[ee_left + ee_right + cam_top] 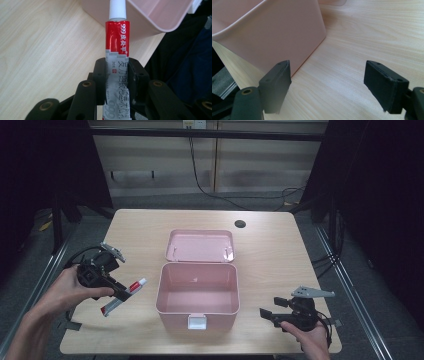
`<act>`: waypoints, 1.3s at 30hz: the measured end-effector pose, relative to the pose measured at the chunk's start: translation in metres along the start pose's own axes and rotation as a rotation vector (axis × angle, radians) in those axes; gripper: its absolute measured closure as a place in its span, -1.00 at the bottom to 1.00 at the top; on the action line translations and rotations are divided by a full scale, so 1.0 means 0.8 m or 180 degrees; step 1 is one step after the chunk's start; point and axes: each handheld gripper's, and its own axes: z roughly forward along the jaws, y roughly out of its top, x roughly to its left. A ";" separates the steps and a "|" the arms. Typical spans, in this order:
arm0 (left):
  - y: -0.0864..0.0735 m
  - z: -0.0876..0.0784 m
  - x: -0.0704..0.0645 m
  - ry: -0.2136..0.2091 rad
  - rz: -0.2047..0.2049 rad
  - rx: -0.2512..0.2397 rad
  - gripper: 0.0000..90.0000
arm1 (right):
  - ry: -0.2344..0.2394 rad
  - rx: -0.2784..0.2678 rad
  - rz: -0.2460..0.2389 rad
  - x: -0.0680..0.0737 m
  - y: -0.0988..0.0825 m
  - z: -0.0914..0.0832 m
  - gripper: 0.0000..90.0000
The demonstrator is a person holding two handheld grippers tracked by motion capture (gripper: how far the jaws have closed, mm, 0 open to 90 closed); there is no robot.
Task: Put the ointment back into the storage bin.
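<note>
Pink plastic box [197, 292] stands open on the table [270, 255] just ahead of the left claw [121, 292], clamped on a red-and-silver tube [117, 47] for loading; right claw [267, 313] waits beside it, jaws apart.

The box [197, 292] sits mid-surface [270, 250], its lid [200, 245] lying just behind it. Left of the box, the left claw [121, 293] holds a tube [123, 296], seemingly just above the surface, cap end toward the box. The right claw [267, 309] is right of the box, near the front edge.
</note>
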 end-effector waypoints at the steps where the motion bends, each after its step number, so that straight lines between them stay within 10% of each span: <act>1: 0.001 -0.001 0.000 0.0025 0.0024 -0.0016 0.57 | -0.0004 -0.0015 0.0002 0.000 0.000 0.000 -0.53; 39: 0.084 -0.005 -0.044 0.0066 0.0408 0.0013 0.57 | 0.0016 0.0002 0.0018 0.000 0.000 0.000 -0.55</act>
